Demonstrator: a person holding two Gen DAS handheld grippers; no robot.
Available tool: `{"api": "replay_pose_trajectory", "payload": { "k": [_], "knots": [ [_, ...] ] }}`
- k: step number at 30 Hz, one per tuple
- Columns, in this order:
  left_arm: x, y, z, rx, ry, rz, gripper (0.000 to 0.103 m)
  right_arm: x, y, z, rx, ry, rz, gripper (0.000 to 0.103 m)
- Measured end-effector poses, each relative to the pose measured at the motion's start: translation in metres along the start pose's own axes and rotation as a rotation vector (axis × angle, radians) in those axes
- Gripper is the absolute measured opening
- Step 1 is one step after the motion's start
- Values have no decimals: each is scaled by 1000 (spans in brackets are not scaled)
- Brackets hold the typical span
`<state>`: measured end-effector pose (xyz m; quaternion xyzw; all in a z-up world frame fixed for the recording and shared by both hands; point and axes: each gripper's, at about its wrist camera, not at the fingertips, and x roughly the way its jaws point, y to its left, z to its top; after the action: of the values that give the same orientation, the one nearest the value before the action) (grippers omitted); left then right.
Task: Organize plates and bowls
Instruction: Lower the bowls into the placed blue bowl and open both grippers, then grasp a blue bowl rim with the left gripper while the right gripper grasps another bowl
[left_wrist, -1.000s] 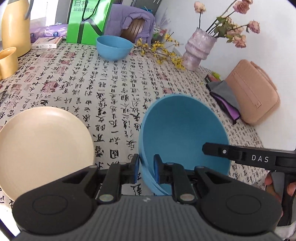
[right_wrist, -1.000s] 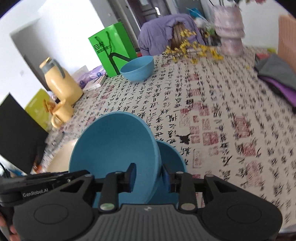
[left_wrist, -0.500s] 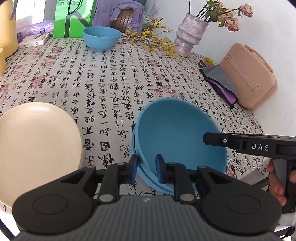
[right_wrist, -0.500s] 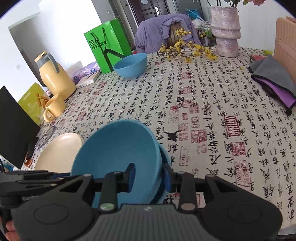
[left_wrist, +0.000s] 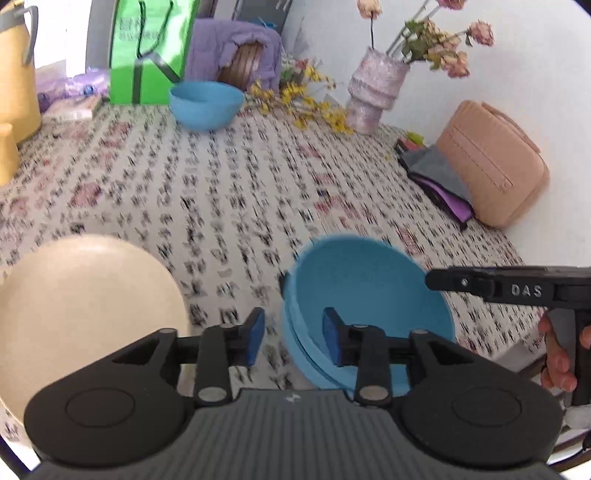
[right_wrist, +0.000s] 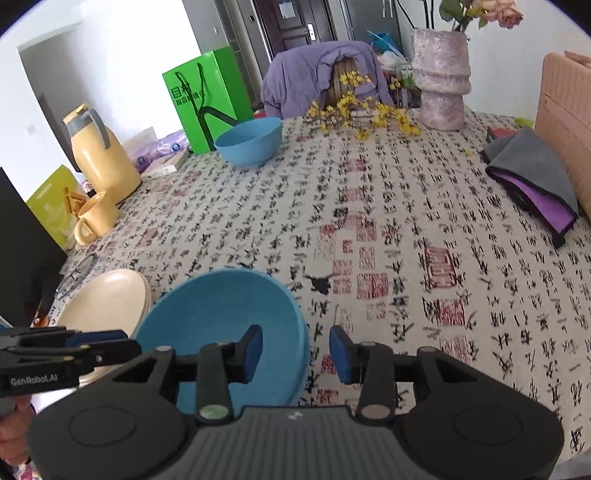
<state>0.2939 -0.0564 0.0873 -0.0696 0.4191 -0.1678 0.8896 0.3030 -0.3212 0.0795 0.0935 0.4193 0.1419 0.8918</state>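
Two blue bowls (left_wrist: 369, 295) sit nested near the table's front edge, also seen as the nested bowls (right_wrist: 221, 317) in the right wrist view. My left gripper (left_wrist: 293, 339) straddles their left rim, one pad inside and one outside. Its jaws are opening and the pads stand clear of the rim. My right gripper (right_wrist: 295, 352) straddles the right rim the same way, jaws opening, pads off the rim. Cream plates (left_wrist: 85, 306) lie just left of the bowls. A third blue bowl (right_wrist: 249, 142) stands at the far side.
At the left are a yellow jug (right_wrist: 99, 155) and a yellow mug (right_wrist: 94, 218). A green bag (right_wrist: 207, 99) stands at the back, a vase (right_wrist: 441, 81) and yellow flowers (right_wrist: 365, 118) at the back right, folded cloths (right_wrist: 532, 173) and a pink case (left_wrist: 495, 166) on the right.
The upper blue bowl, held tilted by both grippers a second ago, has come down into the lower bowl. Both grippers have widened and let go of its rim.
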Motion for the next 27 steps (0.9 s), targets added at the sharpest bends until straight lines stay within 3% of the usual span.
{"api": "replay_pose_trajectory", "payload": {
  "k": [7,16,22,25,27],
  "knots": [
    [12,33,55,-33,-44,49,48,27,3,55,-2,-22,67,47],
    [79,84,177,15,-55,76,77,129,7,200,-89,7,98,58],
    [161,128,253,-84,-30,130,80,232,-5,283,-81,50,117,58],
    [201,148,280,-111,-33,167,80,277,-7,306,-45,51,162,58],
    [225,162,292,-147,-35,192,75,302,-6,317,-32,55,183,57]
  ]
}}
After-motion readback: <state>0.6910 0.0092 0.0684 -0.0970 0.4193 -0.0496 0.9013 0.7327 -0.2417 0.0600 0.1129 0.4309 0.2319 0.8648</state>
